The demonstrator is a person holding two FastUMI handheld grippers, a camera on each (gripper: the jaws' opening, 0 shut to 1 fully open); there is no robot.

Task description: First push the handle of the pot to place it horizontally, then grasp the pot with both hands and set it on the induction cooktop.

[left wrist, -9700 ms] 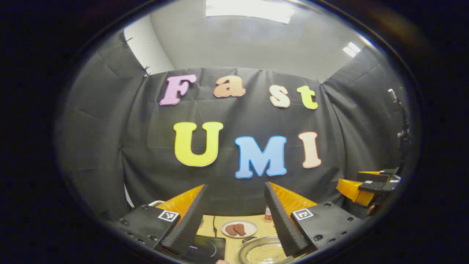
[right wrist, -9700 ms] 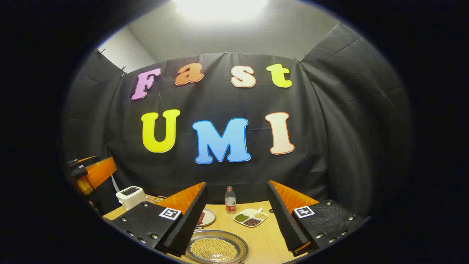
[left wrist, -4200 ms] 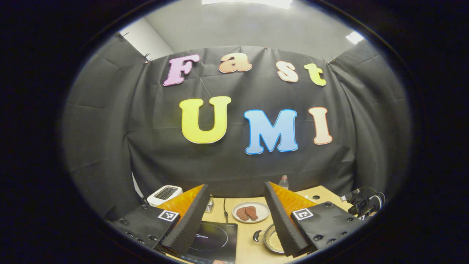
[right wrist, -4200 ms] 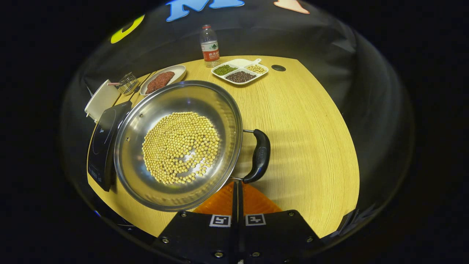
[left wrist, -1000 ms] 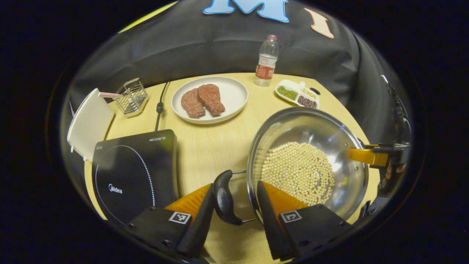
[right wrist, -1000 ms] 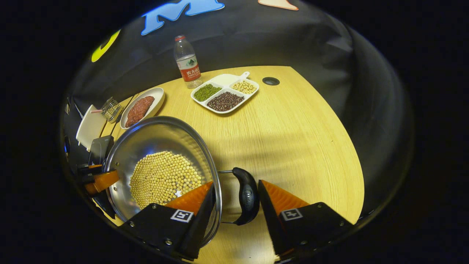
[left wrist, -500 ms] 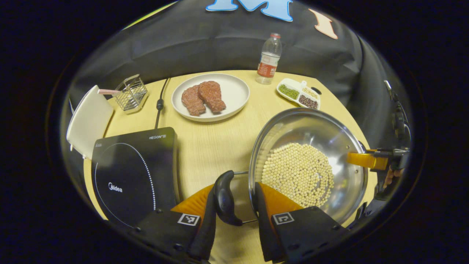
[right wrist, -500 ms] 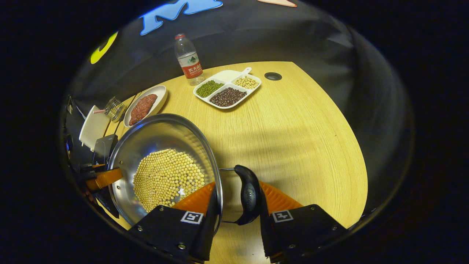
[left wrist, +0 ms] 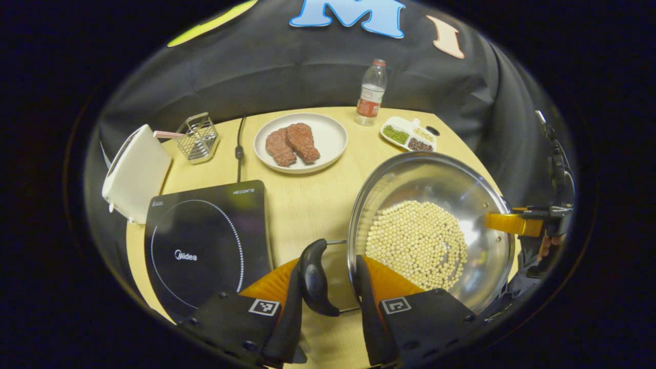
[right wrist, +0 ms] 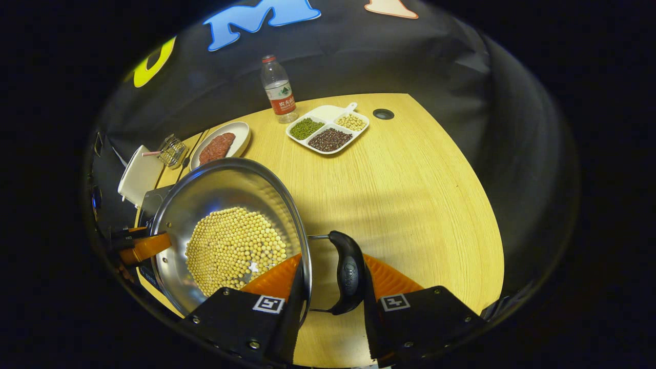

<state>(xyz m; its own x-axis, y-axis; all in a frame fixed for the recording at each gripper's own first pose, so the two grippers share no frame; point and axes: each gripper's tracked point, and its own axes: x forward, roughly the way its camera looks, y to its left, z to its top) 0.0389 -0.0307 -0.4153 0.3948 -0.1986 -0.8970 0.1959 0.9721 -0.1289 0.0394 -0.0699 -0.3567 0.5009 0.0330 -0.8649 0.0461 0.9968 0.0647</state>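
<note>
On the wooden table (right wrist: 410, 179), right of the induction cooktop (left wrist: 205, 241), the pot (left wrist: 430, 225) of beans sits. Left gripper (left wrist: 323, 287) and right gripper (right wrist: 330, 287) each pinch a side handle. Grasp made; next, likely a level lift leftward.

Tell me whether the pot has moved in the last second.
Yes. In the left gripper view the pot sits closer to the induction cooktop than before, shifted leftward.

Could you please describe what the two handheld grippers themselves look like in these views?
Each gripper, left and right, has two wedge-shaped fingers on black, screw-studded blocks, each block bearing a square black-and-white marker tag.
</note>
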